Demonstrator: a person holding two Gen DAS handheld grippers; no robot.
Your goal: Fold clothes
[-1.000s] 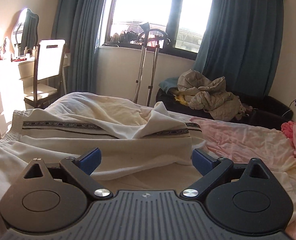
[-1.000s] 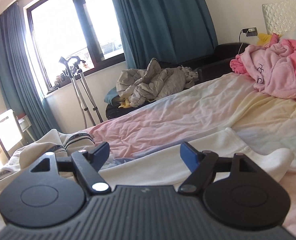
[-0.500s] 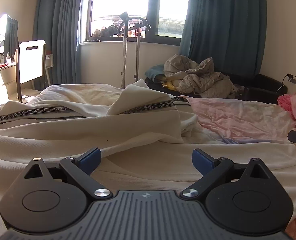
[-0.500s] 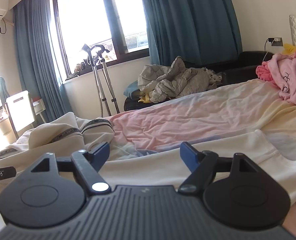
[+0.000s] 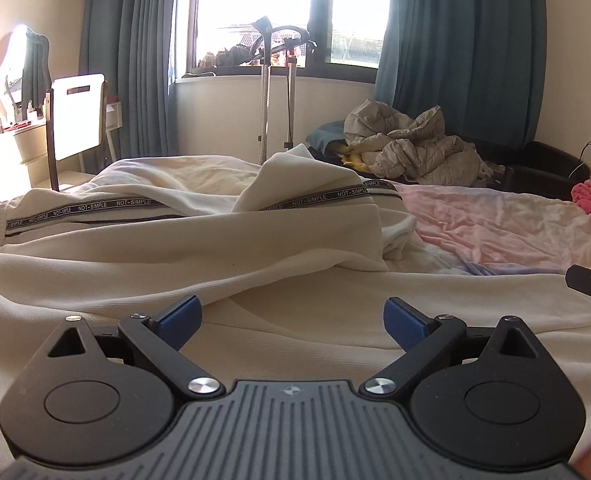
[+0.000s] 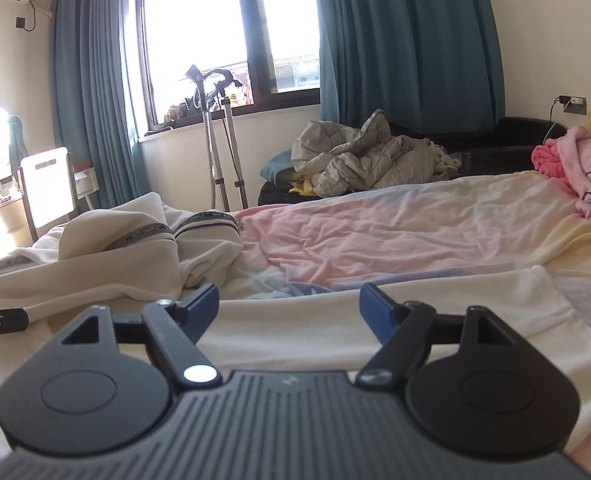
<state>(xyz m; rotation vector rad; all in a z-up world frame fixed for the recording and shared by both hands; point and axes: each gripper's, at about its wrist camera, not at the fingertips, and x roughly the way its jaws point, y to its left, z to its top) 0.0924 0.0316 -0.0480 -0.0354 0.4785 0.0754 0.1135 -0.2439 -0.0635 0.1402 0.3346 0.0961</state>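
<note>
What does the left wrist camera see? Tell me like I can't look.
The open left gripper hovers low over cream pants spread on a bed with a pink sheet. Behind are a bright window and blue curtains.

A cream garment (image 5: 175,256) with a black "NOT-SIMPLE" printed band lies rumpled across the middle and left of the frame, one fold peaked upward, its lower part spread flat in the foreground.

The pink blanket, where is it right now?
In the right wrist view the pink blanket lies heaped at the far right on the bedsheet.
</note>
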